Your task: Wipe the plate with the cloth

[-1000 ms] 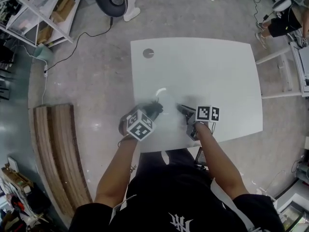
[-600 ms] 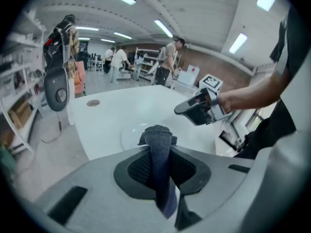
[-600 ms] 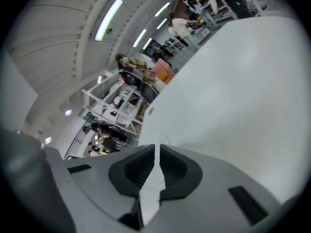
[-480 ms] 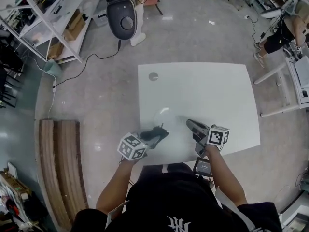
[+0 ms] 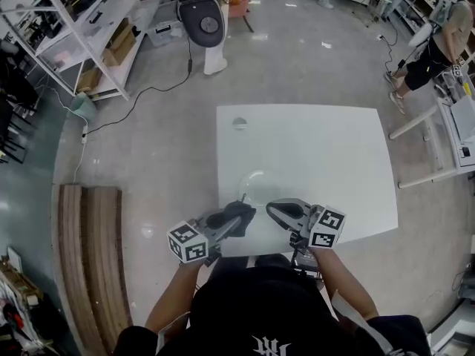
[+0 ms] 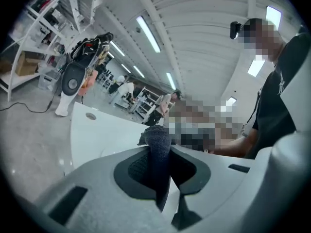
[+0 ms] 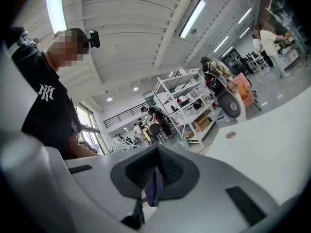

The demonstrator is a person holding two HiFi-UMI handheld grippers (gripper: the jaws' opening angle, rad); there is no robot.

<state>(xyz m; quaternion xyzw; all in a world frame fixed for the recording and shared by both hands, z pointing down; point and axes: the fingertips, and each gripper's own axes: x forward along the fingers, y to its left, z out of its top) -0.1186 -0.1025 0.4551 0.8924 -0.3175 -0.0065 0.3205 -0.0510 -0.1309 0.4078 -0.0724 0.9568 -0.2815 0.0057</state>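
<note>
Both grippers have drawn back nearer. The left gripper clamps the cloth just near of the plate; the right gripper is closed.

No word or number can be read for sure. The nearest thing to lettering is a white, letter-like emblem on the chest of the person's black T-shirt, on the near side of the white rectangular table, and its letters cannot be made out. At that table's near edge, the white cube on the left gripper and its twin on the right gripper bear black square marker patterns, codes rather than text.
</note>
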